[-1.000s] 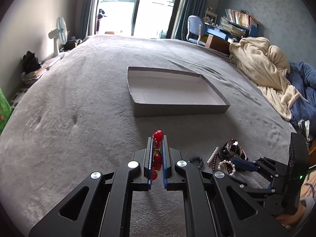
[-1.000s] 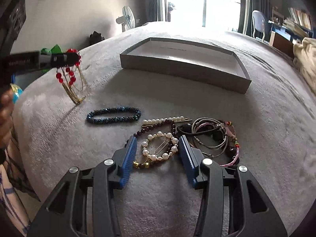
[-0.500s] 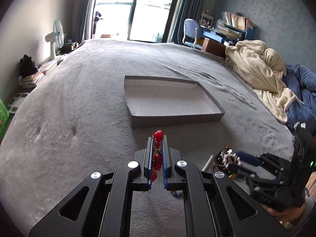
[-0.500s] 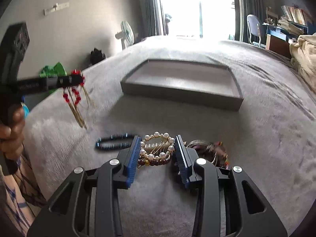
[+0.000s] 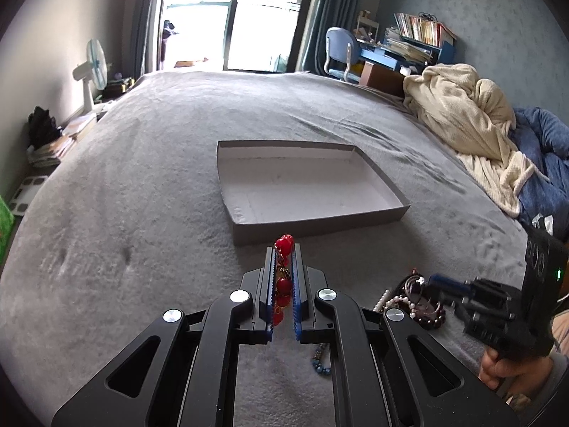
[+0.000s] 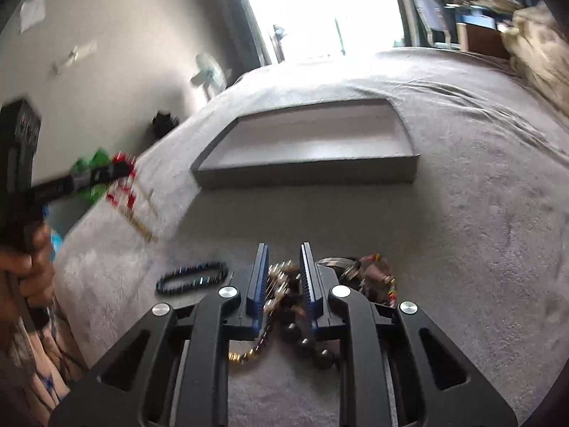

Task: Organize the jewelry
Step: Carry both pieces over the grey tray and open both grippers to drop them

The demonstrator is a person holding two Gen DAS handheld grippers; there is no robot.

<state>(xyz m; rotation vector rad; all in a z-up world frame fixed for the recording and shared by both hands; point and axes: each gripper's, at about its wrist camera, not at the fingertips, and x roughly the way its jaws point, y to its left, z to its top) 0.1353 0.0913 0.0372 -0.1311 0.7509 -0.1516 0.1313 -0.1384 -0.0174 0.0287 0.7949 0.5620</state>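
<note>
Setting: home bedroom. Large bed (image 5: 149,192) under grey cover, crumpled cream blanket (image 5: 466,114), standing fan (image 5: 93,71), study desk with books (image 5: 412,48) (chair alongside), curtained balcony door (image 5: 245,17).

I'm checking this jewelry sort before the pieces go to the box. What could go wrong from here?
1. The right gripper is closing on a pearl bracelet lying in a tangled pile; neighbouring pieces may snag and lift with it.
2. The red bead piece in the left gripper dangles gold tassels that could catch the box rim.
3. A loosely pinched bracelet could slip out.
</note>
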